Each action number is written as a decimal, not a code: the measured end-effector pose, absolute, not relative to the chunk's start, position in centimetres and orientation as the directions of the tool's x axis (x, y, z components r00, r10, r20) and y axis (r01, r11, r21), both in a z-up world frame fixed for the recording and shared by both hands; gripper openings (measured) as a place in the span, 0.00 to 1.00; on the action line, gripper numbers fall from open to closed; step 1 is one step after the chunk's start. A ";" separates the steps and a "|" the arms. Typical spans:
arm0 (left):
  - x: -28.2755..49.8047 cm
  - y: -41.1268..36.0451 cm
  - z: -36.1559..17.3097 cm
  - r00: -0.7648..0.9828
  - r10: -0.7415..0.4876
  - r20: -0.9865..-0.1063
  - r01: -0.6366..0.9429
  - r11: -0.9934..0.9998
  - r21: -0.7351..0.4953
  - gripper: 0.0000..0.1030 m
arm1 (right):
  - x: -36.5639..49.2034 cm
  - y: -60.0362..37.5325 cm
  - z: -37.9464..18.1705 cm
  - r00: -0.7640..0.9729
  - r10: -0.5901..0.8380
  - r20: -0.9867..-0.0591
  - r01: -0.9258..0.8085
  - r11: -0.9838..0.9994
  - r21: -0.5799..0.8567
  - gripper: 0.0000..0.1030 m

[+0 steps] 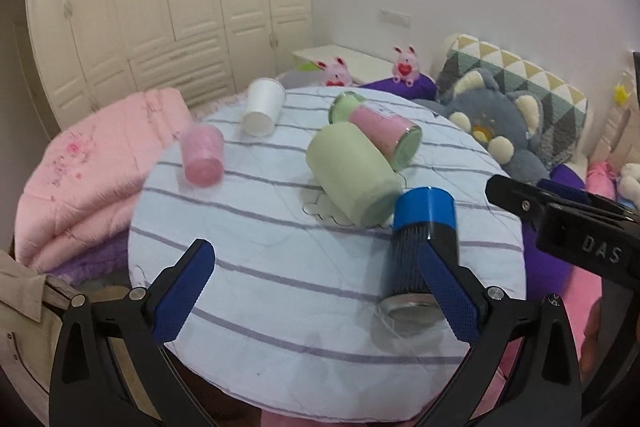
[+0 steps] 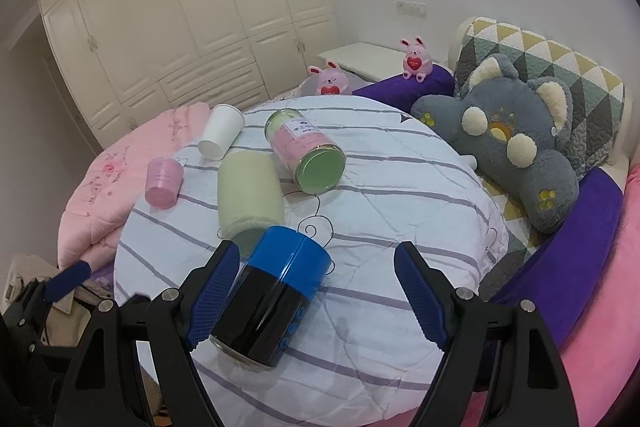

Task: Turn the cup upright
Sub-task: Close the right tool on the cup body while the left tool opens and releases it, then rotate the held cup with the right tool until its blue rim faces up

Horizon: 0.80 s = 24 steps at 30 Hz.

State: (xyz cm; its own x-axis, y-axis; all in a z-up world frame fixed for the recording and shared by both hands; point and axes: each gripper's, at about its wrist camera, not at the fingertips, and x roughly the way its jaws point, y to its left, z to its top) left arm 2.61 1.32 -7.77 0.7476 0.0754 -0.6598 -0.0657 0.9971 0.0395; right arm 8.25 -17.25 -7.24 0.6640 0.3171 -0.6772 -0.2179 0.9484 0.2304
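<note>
1. the blue-lidded cup [image 2: 268, 291] lies on its side at the near edge of the round striped table [image 2: 420, 195], lid end pointing far.
2. the right gripper [image 2: 316, 291] is spread wide, with its left finger just beside the cup.
3. the left gripper [image 1: 320, 295] is also spread wide, its right finger overlapping the cup.
4. farther back lie a green cup [image 2: 250, 193], a pink-and-green jar [image 2: 306, 151], a white cup [image 2: 220, 137] and a small pink cup [image 2: 162, 181].

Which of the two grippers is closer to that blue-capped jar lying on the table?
Both are close; I can't pick one. The blue-capped jar lies between the open right gripper's fingers, by the left one. The left gripper, also open, has its right finger overlapping the jar.
</note>
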 end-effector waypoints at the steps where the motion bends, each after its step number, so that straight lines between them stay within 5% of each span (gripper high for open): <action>1: 2.8 1.3 -7.8 0.745 0.082 -0.662 -0.067 0.997 0.048 1.00 | 8.3 -17.3 -7.3 0.658 0.324 -0.680 -0.218 0.946 0.239 0.79; 24: 4.8 2.2 -8.9 0.716 0.089 -0.692 -0.072 0.996 0.053 1.00 | 10.8 -16.2 -10.9 0.491 0.416 -0.766 -0.165 0.907 0.387 0.79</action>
State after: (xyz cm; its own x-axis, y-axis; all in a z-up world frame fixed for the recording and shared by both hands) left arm 4.83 2.25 -8.91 0.7159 0.0889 -0.6925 -0.0722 0.9960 0.0532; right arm 10.79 -16.23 -10.95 0.4912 0.4156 -0.7655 -0.1646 0.9073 0.3869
